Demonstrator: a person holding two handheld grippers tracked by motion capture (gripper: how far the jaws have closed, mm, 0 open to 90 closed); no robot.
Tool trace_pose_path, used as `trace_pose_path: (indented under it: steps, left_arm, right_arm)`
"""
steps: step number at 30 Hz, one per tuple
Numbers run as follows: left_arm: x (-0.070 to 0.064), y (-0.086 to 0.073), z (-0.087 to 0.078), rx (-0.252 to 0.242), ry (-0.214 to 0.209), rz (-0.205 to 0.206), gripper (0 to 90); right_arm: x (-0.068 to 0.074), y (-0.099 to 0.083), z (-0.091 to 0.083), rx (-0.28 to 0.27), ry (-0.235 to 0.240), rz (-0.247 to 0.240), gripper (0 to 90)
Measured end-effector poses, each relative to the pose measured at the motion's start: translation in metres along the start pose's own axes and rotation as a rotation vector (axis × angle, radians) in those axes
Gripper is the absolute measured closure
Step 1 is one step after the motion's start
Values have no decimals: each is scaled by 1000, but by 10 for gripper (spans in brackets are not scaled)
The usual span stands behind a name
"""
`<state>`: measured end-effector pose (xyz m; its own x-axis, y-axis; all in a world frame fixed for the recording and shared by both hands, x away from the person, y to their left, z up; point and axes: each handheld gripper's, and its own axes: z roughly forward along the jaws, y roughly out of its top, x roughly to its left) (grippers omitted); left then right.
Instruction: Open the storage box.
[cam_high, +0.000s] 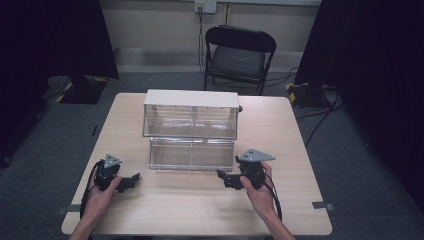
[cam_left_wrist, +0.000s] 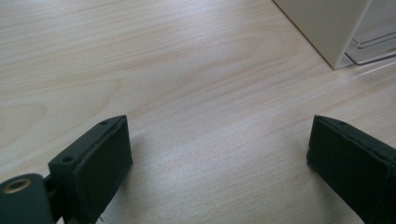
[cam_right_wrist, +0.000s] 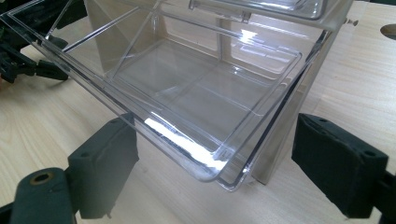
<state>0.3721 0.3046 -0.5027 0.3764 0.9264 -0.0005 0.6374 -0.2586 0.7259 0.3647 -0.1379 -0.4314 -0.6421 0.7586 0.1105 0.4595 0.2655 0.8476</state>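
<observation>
Room: grey floor, folding chair (cam_high: 240, 52) seen behind the drawer box (cam_high: 190, 112).
Table (cam_high: 280, 150): pale wood, box placed mid-table.
Lower drawer (cam_right_wrist: 196, 98): pulled out in front of the box, nothing seen inside.
Left gripper (cam_left_wrist: 219, 149): spread wide, nothing held, left of the box.
Right gripper (cam_right_wrist: 215, 163): spread wide, drawer's front corner framed between the jaws, not gripped.
Progress: drawer judged already opened; upper drawer (cam_high: 190, 121) left shut.

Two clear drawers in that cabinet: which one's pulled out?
The lower drawer. It sticks out toward the person, past the cabinet front, its corner between the right hand-held gripper jaws. The upper drawer sits flush in the cabinet.
</observation>
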Motion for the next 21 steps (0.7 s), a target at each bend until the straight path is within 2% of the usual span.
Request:
trace_pose_path:
  steps: [11,21]
  left_arm:
    - [0,0,0,0,0,0,60]
    - [0,0,0,0,0,0,60]
  right_arm:
    - [1,3,-1,-7,6,3,137]
    - [1,3,-3,-22,-11,10,138]
